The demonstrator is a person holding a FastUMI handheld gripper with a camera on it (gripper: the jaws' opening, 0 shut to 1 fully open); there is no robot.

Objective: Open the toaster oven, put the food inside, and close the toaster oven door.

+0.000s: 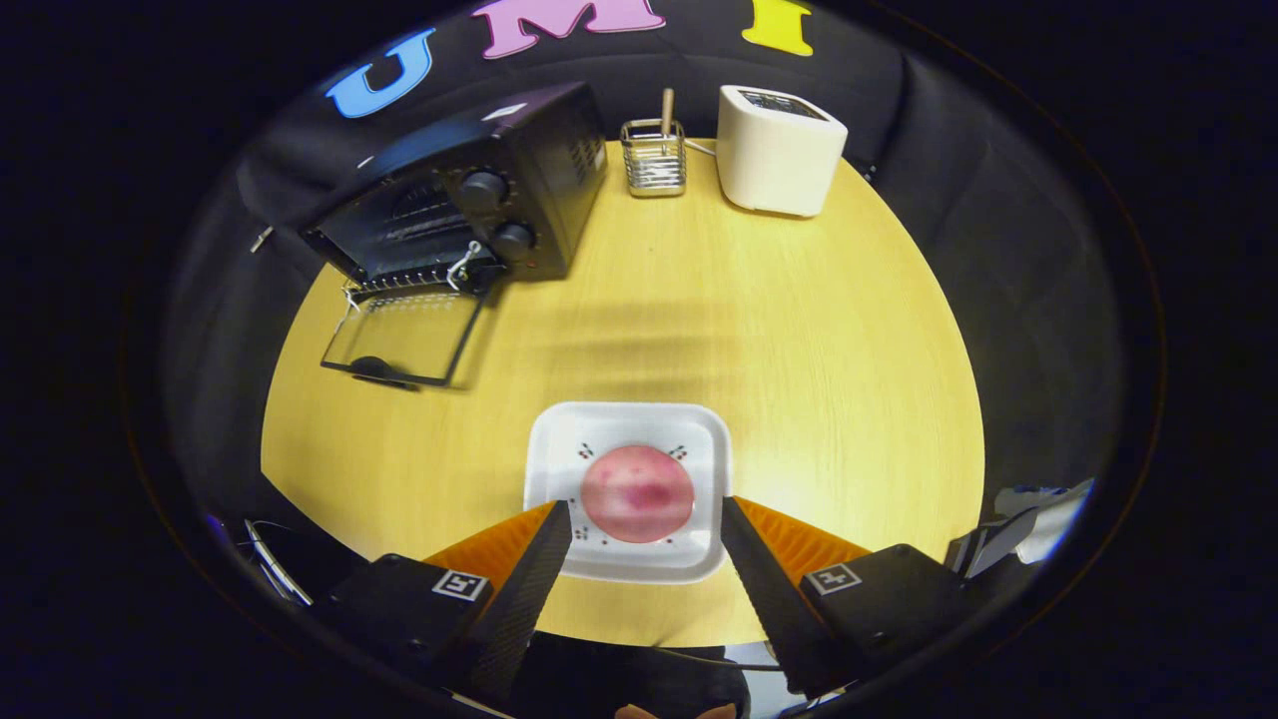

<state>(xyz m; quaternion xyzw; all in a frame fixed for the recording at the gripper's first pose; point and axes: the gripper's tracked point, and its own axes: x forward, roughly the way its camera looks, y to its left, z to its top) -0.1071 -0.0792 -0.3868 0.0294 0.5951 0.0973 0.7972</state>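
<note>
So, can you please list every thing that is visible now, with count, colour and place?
toaster oven: one, black, far left of the table, door folded down open in front of it.
utensil holder: one, metal wire, between the toaster oven and the white appliance, a wooden handle standing in it.
white appliance: one, white, far side of the table, right of the utensil holder.
plate: one, white, square, just ahead of the fingers.
food: one, round, pinkish red, on the plate.
table: one, light wood.
gripper: one, fingers open, either side of the plate's near edge, not touching the food.
</note>
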